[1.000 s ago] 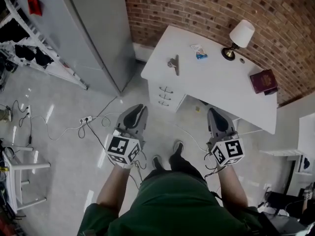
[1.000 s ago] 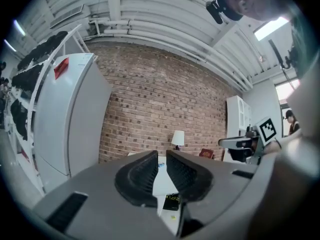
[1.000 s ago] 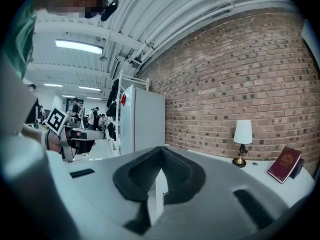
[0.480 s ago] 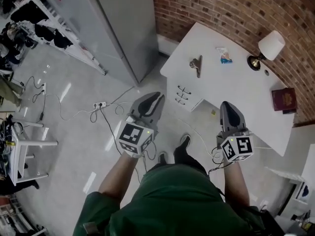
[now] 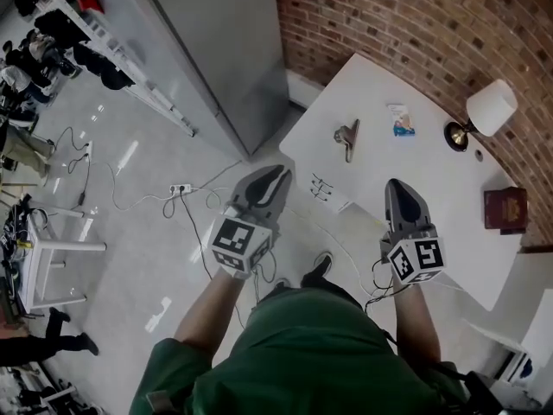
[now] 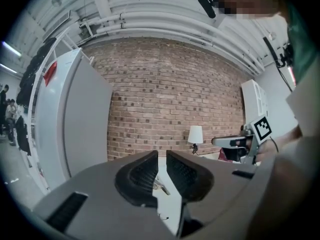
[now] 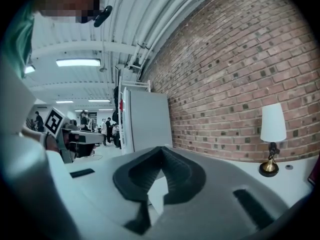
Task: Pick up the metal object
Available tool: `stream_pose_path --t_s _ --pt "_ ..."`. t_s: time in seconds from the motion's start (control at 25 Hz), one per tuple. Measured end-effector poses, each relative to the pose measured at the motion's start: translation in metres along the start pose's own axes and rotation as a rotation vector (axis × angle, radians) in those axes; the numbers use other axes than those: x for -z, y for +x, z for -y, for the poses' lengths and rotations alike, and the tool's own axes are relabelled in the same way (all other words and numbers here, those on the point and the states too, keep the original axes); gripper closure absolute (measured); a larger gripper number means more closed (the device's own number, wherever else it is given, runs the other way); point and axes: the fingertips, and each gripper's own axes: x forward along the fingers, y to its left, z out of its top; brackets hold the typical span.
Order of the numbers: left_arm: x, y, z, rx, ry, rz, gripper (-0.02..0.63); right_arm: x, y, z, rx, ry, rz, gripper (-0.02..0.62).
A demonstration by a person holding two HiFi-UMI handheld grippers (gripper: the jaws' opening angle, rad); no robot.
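Reaching forward from the green-clad torso [image 5: 302,353], both forearms stretch out roughly side by side and about level, the left forearm [image 5: 207,309] angled slightly inward, the right forearm [image 5: 413,314] straighter, each ending at a marker cube with the hand hidden behind it. The left gripper [image 5: 270,178] hangs over the grey floor [image 5: 130,232] and its trailing cables [image 5: 186,206], its tip just short of the tabletop's near corner; its fingers [image 6: 142,171] stand a narrow slit apart with nothing between them. The right gripper [image 5: 399,185] points the same way, and in the head view its tip overlaps the near edge of the white tabletop [image 5: 406,167]; its fingers [image 7: 175,174] meet at the tips, closed and empty. Drawers [image 5: 321,187] sit under the tabletop's near corner. Beyond both grippers, and between them in the head view, the metal object [image 5: 347,137] lies flat on the tabletop near its left edge, apart from either gripper. Farther on lie a small blue and white packet [image 5: 399,119], then a dark red booklet [image 5: 505,207] at the right, and a white-shaded lamp [image 5: 488,111] by the brick wall [image 5: 415,24]
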Motion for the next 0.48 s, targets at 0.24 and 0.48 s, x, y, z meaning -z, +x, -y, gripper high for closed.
stream_pose_path --t_s 0.24,0.48 --pt "-0.001 0.031 -0.002 -0.024 -0.015 -0.030 0.560 0.002 0.019 0.028 -0.033 0.029 -0.005 0.594" --pt "0.003 0.064 -0.002 -0.023 -0.043 -0.045 0.560 0.001 0.025 0.053 -0.035 0.042 -0.005 0.594"
